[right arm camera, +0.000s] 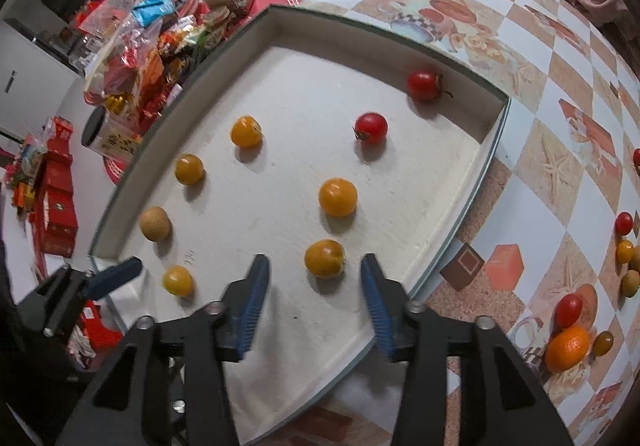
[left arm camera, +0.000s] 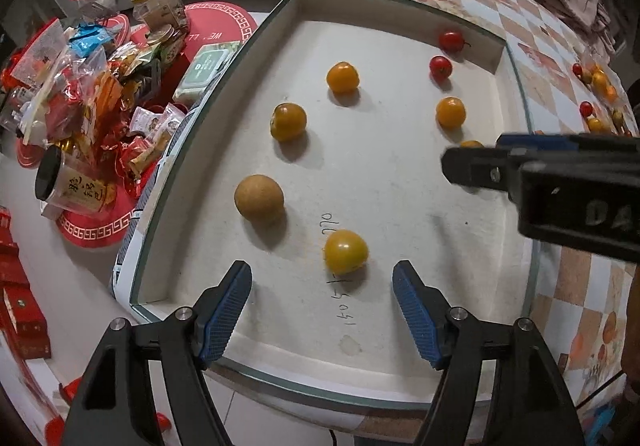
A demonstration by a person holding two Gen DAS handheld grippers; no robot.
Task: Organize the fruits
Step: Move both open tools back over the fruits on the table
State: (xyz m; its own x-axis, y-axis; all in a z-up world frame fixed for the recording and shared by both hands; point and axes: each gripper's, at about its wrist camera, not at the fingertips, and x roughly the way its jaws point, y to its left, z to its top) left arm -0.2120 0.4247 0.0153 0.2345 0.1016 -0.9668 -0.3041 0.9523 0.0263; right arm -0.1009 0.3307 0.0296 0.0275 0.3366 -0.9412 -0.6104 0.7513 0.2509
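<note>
My left tool [left arm camera: 322, 278] hangs over the lower part of the white tray [left arm camera: 400, 182], its blue pads spread with nothing pinched. A yellow tomato [left arm camera: 346, 251] sits on the tray floor just ahead of the gap, free of both pads. To its upper left lies a brown round fruit [left arm camera: 259, 199], close to the tray's left wall. Further up I see two more orange-yellow fruits [left arm camera: 288, 121] along the left side, and two red cherry tomatoes [left arm camera: 440, 66] near the upper right corner wall.

My right tool [right arm camera: 315, 280] is likewise spread and grips nothing. An orange fruit [right arm camera: 324, 258] rests on the tray between the pad tips, apart from both as far as I can tell. The tray's right rim [right arm camera: 472, 190] runs just to the right of my right pad, so room is tight on that side. The middle of the tray floor is bare, with open room between the left row of fruit and the right one.

Beyond that rim, on the checkered counter [right arm camera: 540, 150], a loose pile of fruit [right arm camera: 572, 334] sits at the lower right of the right wrist view, well apart from the tray. Off the tray's left edge, snack packets [left arm camera: 100, 94] crowd a lower surface.
</note>
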